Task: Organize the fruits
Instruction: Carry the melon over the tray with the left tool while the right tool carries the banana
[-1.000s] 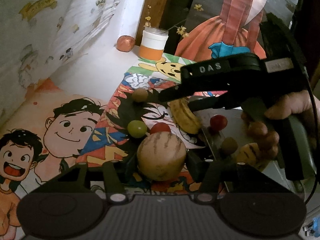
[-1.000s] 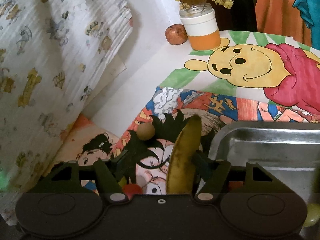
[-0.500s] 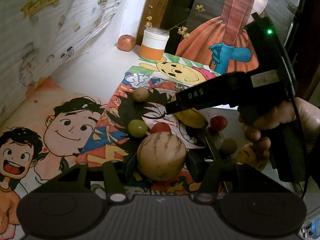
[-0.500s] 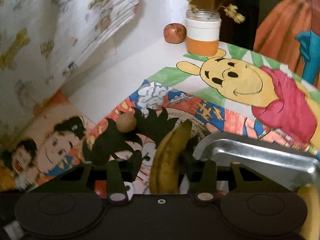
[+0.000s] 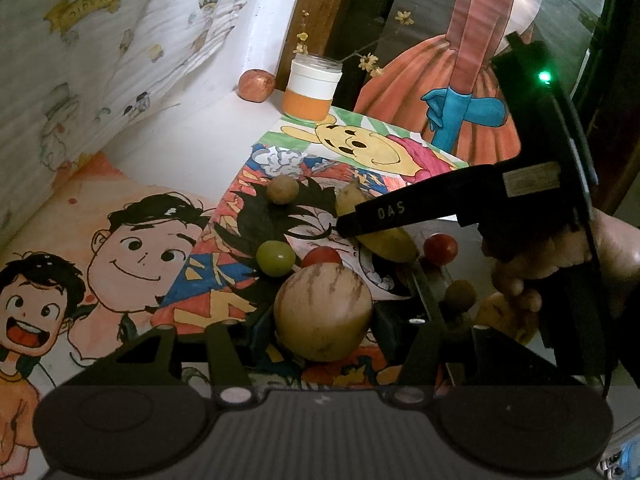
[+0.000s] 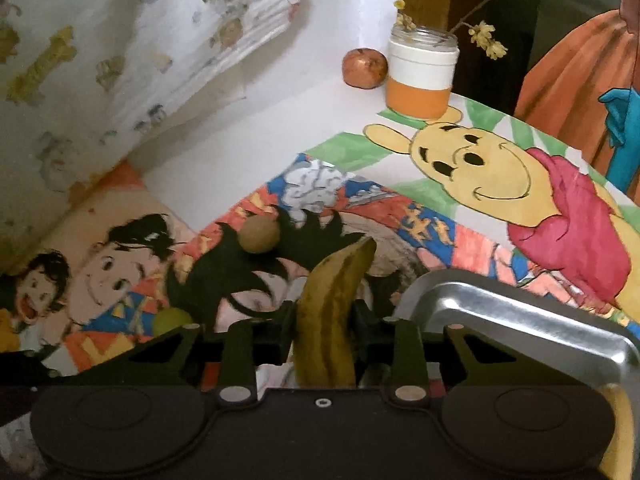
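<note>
I am seeing open room on the white counter (image 5: 192,136) toward the back left, and over the cartoon sheet with the two children (image 5: 100,248) nothing is standing in the way. Ahead of the left tongs (image 5: 324,320) the striped round fruit (image 5: 323,312) is filling the gap, with the green grape (image 5: 275,257) and a red fruit (image 5: 321,257) crowding just behind it. The right tongs (image 6: 325,332), having just been closing on the banana (image 6: 332,320), are barring the path to the steel tray (image 6: 520,316). The small brown fruit (image 5: 282,189) is sitting apart. The jar (image 5: 313,87) and the apple (image 5: 256,85) are blocking the far corner.
</note>
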{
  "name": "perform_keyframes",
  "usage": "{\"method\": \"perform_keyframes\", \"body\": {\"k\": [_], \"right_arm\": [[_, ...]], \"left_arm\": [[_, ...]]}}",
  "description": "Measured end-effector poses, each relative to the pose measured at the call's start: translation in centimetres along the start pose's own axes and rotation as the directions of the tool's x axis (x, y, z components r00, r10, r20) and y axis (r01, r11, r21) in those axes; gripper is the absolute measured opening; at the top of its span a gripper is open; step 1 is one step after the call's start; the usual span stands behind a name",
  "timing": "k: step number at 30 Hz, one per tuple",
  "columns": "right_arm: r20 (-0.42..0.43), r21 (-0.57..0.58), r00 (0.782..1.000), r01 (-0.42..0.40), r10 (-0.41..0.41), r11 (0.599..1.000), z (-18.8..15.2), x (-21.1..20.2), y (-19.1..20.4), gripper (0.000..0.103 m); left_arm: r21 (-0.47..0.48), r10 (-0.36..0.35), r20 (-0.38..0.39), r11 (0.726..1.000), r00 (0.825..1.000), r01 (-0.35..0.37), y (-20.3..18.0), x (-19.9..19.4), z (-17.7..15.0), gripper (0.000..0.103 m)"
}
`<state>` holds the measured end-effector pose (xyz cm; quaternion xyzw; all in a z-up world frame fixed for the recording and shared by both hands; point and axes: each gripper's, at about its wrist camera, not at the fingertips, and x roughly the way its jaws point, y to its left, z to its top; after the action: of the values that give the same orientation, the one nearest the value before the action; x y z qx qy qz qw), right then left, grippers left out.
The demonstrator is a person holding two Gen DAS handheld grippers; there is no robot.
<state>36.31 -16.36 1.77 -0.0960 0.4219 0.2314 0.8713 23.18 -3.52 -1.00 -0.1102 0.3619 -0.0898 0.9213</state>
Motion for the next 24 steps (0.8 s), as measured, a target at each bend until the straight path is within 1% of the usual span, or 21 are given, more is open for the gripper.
{"method": "perform_keyframes", "body": {"k": [4, 8, 14, 19, 24], "right_arm": [[0.046, 0.023, 0.999, -0.019, 0.018, 1.000, -0.6, -1.4, 0.4, 0.032], [0.113, 0.049, 0.993, -0.031, 0.025, 0.998, -0.9, -3.6, 0.3, 0.032], [0.213, 0.121, 0.977, -0.054, 0.027, 0.991, -1.8, -7.7, -1.0, 0.032], [0.274, 0.182, 0.962, -0.048, -0.004, 0.982, -3.4, -11.4, -2.7, 0.032], [0.300, 0.231, 0.953, -0.018, -0.054, 0.973, -5.9, -14.9, -4.5, 0.032]], "left_arm": [[0.001, -0.003, 0.010, 1.000, 1.000, 0.003, -0.3, -0.4, 0.0, 0.057], [0.008, -0.004, 0.019, 1.000, 1.000, 0.004, -0.8, -1.0, 0.0, 0.057], [0.022, -0.016, 0.036, 1.000, 0.999, 0.015, -2.1, -2.0, 0.0, 0.057], [0.036, -0.043, 0.045, 0.998, 0.998, 0.042, -3.5, -2.8, -0.2, 0.057], [0.067, -0.086, 0.040, 0.994, 0.996, 0.083, -5.7, -3.2, -0.7, 0.057]]}}
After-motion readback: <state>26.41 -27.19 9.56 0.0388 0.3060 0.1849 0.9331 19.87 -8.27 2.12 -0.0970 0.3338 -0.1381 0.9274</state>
